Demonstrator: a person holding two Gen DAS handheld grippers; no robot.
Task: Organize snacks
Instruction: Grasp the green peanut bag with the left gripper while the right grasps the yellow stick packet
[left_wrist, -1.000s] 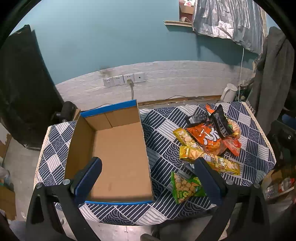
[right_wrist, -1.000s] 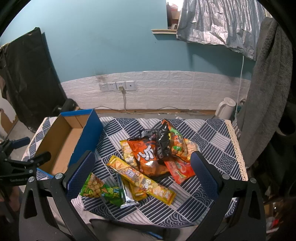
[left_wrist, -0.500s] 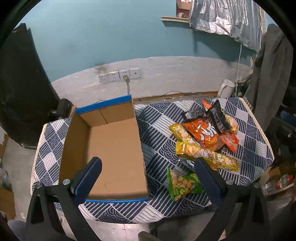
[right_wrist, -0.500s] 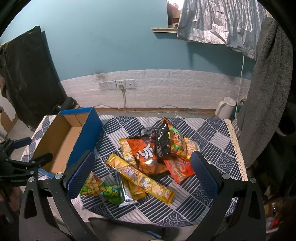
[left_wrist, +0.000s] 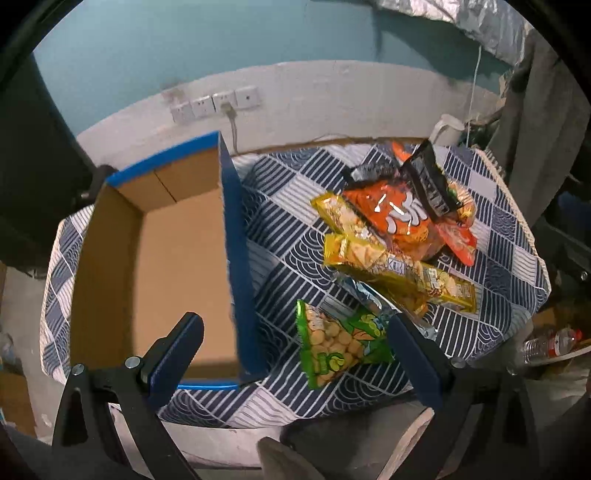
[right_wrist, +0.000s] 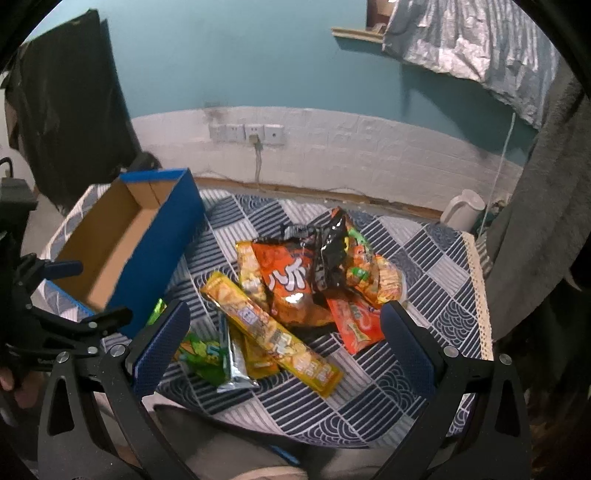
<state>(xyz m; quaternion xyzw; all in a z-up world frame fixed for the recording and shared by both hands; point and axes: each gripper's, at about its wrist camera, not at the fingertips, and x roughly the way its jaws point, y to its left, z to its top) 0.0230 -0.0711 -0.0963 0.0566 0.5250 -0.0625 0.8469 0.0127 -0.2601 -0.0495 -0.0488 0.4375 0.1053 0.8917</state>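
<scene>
Now closer: left gripper (left_wrist: 291, 358) and right gripper (right_wrist: 284, 343), both spread and holding nothing, have dropped toward the snack pile (right_wrist: 295, 288) on the tablecloth (right_wrist: 443, 280); cardboard box (left_wrist: 177, 258) unfilled, sorting unstarted.

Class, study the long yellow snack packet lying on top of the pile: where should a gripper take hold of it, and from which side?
Grip the long yellow snack packet across its narrow width near the free end toward the table's front edge, coming from above. It lies flat and slim; its far end abuts the orange chip bag.
</scene>
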